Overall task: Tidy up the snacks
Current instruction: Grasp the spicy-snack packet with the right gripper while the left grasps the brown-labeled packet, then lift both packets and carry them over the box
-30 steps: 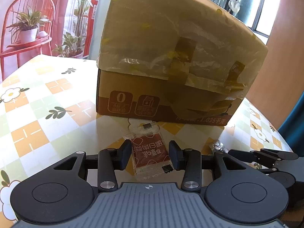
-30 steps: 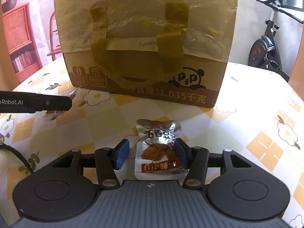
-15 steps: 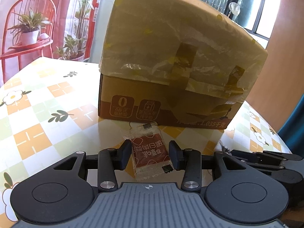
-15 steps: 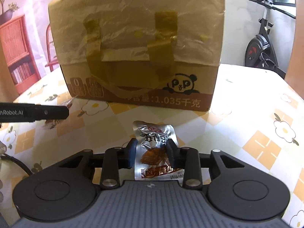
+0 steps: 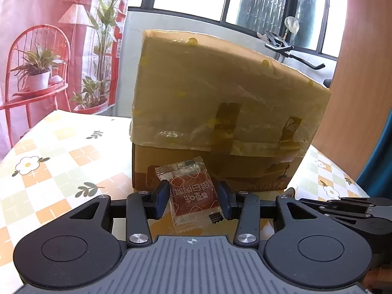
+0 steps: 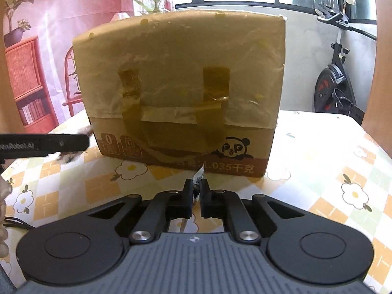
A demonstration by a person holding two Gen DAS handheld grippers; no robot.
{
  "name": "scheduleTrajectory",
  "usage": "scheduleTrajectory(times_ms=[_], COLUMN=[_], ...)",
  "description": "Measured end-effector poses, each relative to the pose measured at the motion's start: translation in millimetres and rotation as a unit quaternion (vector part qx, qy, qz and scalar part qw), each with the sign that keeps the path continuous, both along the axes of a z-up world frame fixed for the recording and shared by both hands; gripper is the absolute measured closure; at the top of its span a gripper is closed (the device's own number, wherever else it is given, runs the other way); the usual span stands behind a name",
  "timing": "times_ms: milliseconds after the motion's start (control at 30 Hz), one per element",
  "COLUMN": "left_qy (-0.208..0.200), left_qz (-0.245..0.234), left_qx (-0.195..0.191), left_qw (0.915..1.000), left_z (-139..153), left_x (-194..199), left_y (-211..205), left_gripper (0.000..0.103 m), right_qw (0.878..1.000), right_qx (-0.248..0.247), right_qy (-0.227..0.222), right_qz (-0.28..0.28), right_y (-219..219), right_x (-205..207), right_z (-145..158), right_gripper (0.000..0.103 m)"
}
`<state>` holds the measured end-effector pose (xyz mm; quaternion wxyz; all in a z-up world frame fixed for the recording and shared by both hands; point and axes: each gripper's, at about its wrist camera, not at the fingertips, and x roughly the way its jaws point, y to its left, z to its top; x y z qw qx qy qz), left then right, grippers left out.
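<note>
A red-brown snack packet in clear wrap sits between the pads of my left gripper, which is shut on it and holds it off the table in front of the box. My right gripper is shut on a silver snack packet, now squeezed thin and seen edge-on, with only a sliver showing above the pads. A tall cardboard box wrapped in film and brown tape stands straight ahead of both grippers. The left gripper's finger shows at the left of the right wrist view.
The table wears a checked cloth with flower prints and runs out on both sides of the box. An exercise bike stands behind it at the right. A red plant stand is at the left.
My right gripper's jaws closed on the silver packet, pinching it edge-on. Both grippers rose with their packets, and the box top now shows in both views.
</note>
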<state>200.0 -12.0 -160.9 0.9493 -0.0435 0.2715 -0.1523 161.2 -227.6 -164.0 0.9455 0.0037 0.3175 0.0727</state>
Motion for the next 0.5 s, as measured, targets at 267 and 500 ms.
scheduleTrajectory(times_ms=[267, 500], left_qy=[-0.017, -0.073], left_qz=[-0.008, -0.026], left_qx=[-0.004, -0.006], left_qw=[0.9998, 0.997], left_z=[12, 56], left_x=[-2, -1], left_y=[0, -1], left_gripper=[0.058, 0.058], right_qw=[1.0, 0.996], right_qx=[0.012, 0.03], right_qy=[-0.024, -0.088], right_qz=[0.002, 0.011], right_y=[-1, -2], right_x=[-5, -7], right_z=[16, 66], right_gripper=[0.097, 0.097])
